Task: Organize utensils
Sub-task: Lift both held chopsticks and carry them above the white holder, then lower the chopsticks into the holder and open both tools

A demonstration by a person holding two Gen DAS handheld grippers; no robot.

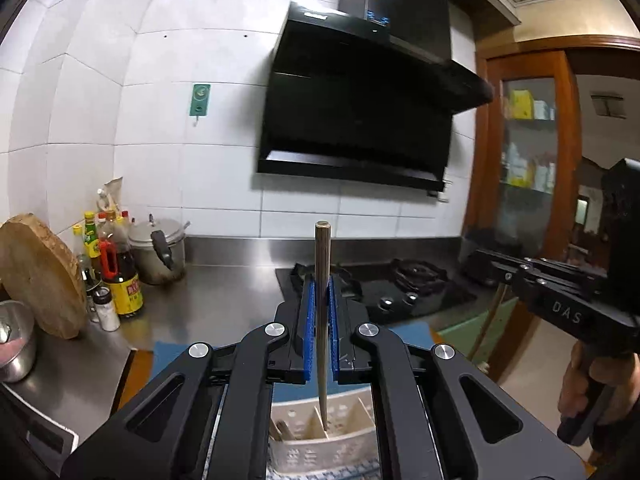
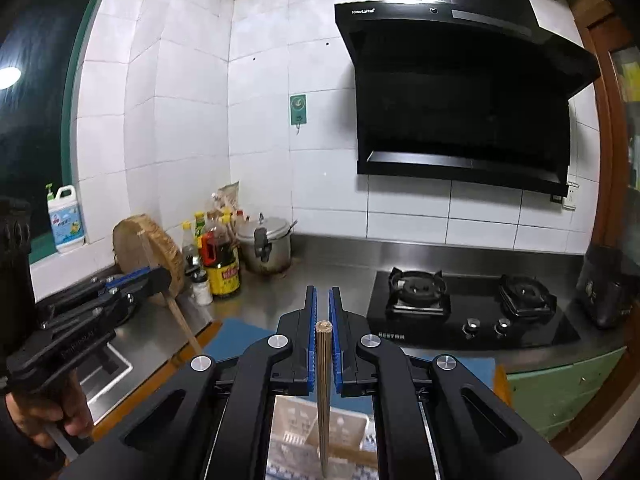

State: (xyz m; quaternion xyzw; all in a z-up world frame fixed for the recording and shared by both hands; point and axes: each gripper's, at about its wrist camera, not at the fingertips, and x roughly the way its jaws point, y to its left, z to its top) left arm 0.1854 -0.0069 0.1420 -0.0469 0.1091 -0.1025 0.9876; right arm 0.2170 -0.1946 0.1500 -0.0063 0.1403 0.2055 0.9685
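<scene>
Two chopsticks are being held up, one in each hand-held gripper. The left hand-held gripper is pinching a thin wooden chopstick between its blue pads, and the stick is standing almost straight up. Its bottom tip is hanging just above the white slotted utensil basket. The right hand-held gripper is pinching the other chopstick the same way, also right over the basket.

The sticks look light, stiff and smooth, so they may be slipping or tipping if the pads are loose. Holding near the middle, as now, is keeping each one straight. The tips are thin, so they need to go into a slot of the basket, not onto its rim.

The basket is sitting low, below both grippers and nearer than the steel bench.
</scene>
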